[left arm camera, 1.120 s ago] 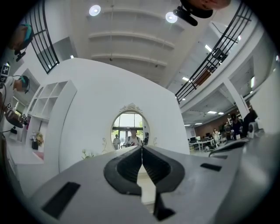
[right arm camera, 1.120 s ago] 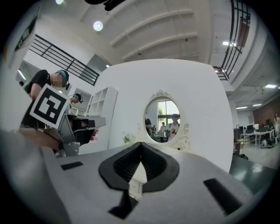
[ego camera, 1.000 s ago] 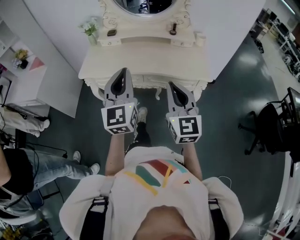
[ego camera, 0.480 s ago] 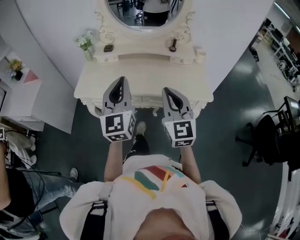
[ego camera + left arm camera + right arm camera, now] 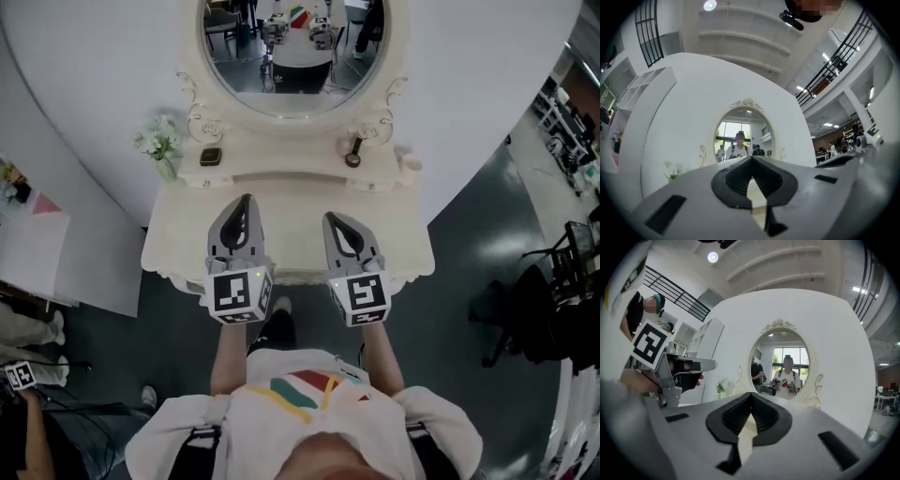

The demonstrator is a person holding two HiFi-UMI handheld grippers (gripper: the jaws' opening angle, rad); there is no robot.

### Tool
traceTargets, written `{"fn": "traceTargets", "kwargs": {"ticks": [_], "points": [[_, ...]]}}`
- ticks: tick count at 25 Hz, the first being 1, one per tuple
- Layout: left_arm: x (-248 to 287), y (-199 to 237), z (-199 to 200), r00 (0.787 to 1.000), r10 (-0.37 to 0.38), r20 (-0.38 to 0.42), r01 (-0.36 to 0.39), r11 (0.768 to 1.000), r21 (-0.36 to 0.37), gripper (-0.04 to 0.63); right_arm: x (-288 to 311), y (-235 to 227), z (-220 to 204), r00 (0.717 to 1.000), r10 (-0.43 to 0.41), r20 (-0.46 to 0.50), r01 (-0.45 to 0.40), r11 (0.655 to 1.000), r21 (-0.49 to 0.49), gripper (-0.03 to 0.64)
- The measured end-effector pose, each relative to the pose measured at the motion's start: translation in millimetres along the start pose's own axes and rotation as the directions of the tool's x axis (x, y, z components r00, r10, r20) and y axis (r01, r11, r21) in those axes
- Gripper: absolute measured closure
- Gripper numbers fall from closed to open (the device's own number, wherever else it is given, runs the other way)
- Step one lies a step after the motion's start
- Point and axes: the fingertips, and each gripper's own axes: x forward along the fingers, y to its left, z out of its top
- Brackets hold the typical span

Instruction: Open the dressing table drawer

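Head view: left tool (image 5: 246, 201) and right tool (image 5: 331, 218) are both fully closed and empty, tips over the worktop (image 5: 291, 225). Drawer sits below the tools, under the worktop's front edge; handle not visible. Expect rigid, light, sliding wood; grip the handle centrally.

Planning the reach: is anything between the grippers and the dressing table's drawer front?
Nothing visible. The left gripper and right gripper, both shut and empty, hang over the dressing table; its front is mostly hidden beneath them.
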Motion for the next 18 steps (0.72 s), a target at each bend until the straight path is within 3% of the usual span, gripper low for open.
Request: {"fn": "traceTargets", "kwargs": {"ticks": [6, 9, 14, 18], "points": [[94, 43, -17, 0.999, -0.039, 0.002, 0.039, 0.998, 0.042, 0.589, 98, -29, 21, 0.999, -0.031, 0.024, 0.03, 0.999, 0.025, 0.617], [134, 64, -22, 0.997, -0.069, -0.02, 0.069, 0.998, 0.012, 0.589, 146, -38, 24, 0.999, -0.048, 0.016, 0.047, 0.998, 0.032, 0.617], [170, 82, -36, 0.991, -0.098, -0.09, 0.097, 0.995, -0.007, 0.589, 193, -41, 21, 0.999, -0.047, -0.012, 0.047, 0.998, 0.041, 0.617], [192, 91, -47, 0.991, -0.078, -0.108, 0.08, 0.997, 0.011, 0.589, 216, -53, 19, 0.999, -0.033, -0.01, 0.033, 0.999, 0.042, 0.617]]}}
